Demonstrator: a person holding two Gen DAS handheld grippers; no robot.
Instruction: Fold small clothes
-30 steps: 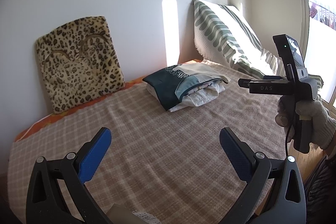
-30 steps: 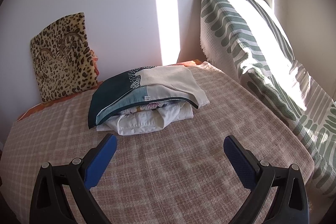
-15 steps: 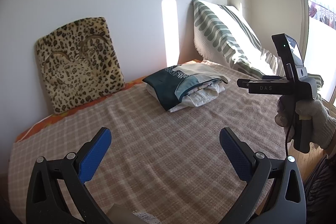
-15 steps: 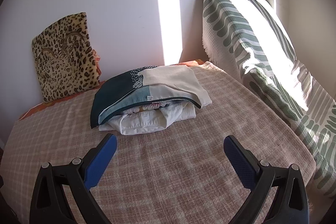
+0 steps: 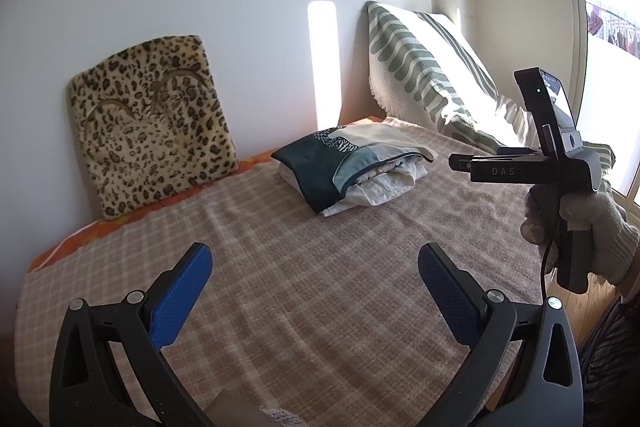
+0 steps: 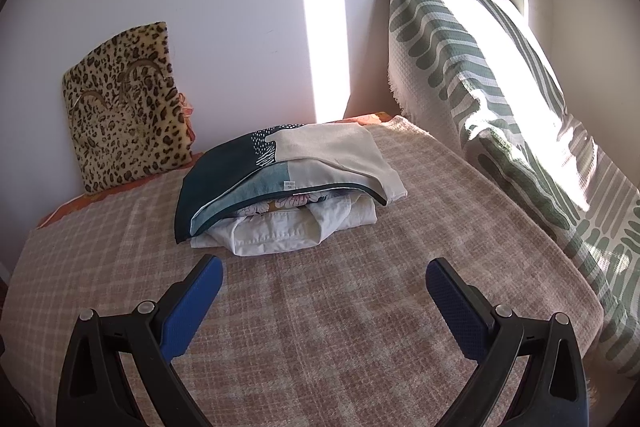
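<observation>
- While both hover above the blanket (image 6: 320,327), the left gripper (image 5: 316,291) and right gripper (image 6: 324,295) are spread wide, grasping nothing.
- Folded clothes (image 6: 288,183) sit stacked near the wall, between a leopard cushion (image 6: 124,107) and striped pillow (image 6: 480,79).

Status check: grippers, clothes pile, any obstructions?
Left gripper open, empty. Right gripper open, empty, short of the pile. Stacked teal, cream and white folded clothes untouched on pink checked blanket. Nothing between.
</observation>
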